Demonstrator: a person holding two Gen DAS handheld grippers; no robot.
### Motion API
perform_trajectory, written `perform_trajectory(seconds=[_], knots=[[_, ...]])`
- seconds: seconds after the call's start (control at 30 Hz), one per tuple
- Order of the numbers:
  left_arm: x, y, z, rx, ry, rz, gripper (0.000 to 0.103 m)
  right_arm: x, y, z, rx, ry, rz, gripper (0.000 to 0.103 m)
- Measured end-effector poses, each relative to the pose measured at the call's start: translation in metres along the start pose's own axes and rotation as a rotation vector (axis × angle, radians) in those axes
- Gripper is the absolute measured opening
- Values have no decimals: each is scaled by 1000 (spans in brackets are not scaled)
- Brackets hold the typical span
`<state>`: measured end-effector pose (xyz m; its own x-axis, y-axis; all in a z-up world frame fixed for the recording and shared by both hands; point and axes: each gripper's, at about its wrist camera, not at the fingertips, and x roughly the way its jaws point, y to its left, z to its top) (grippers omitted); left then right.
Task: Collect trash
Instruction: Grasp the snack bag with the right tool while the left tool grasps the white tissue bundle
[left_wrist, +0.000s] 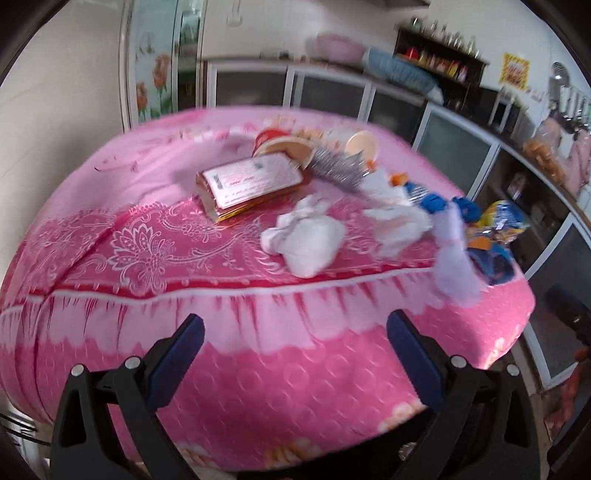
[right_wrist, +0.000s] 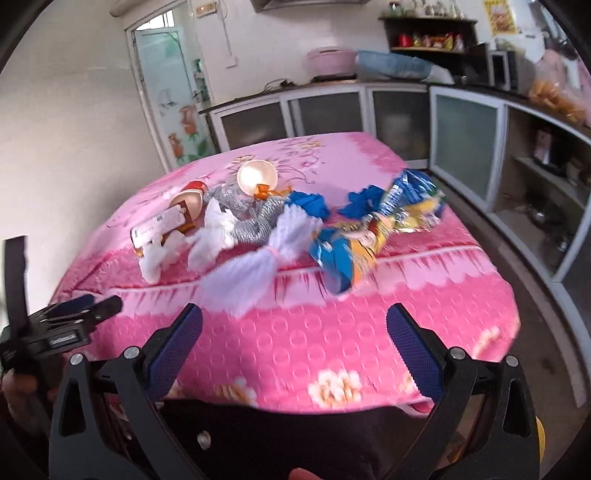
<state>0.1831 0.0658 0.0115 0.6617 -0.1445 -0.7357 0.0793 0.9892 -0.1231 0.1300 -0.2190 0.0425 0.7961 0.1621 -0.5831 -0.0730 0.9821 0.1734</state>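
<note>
Left wrist: gripper (left_wrist: 295, 343) apart, short of table (left_wrist: 258, 387); tissue (left_wrist: 306, 240) near edge. Right gripper (right_wrist: 294, 341) apart, empty; wrapper (right_wrist: 369, 236) near edge.

Motion-blurred snack bag (right_wrist: 354, 240) and white tassel (right_wrist: 255, 262); print on flat packet (left_wrist: 251, 181) unreadable

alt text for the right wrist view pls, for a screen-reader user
The open right gripper hangs empty in front of a table under a pink floral cloth, where trash lies in a loose heap: a blue and yellow snack bag, crumpled white tissues, a silvery wrapper and two tipped paper cups. The left gripper shows at the left edge.
</note>
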Motion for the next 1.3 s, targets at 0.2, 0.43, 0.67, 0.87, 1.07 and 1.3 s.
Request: perform_trajectory(seconds=[0.2, 0.43, 0.67, 0.87, 1.07, 1.3], knots=[[13, -9, 23, 138, 19, 17, 95, 6, -10, 11, -140, -56, -117, 95], [30, -23, 47, 202, 42, 38, 95, 51, -18, 19, -221, 73, -209, 95], [60, -21, 67, 178, 110, 39, 95, 87, -28, 25, -220, 156, -236, 95], [91, -15, 72, 135, 181, 7, 95, 114, -39, 30, -177, 221, -201, 94], [99, -13, 74, 108, 186, -21, 46, 129, -39, 27, -171, 279, -175, 62], [92, -6, 76, 78, 167, -58, 31, 122, -33, 25, -154, 251, -141, 40]])
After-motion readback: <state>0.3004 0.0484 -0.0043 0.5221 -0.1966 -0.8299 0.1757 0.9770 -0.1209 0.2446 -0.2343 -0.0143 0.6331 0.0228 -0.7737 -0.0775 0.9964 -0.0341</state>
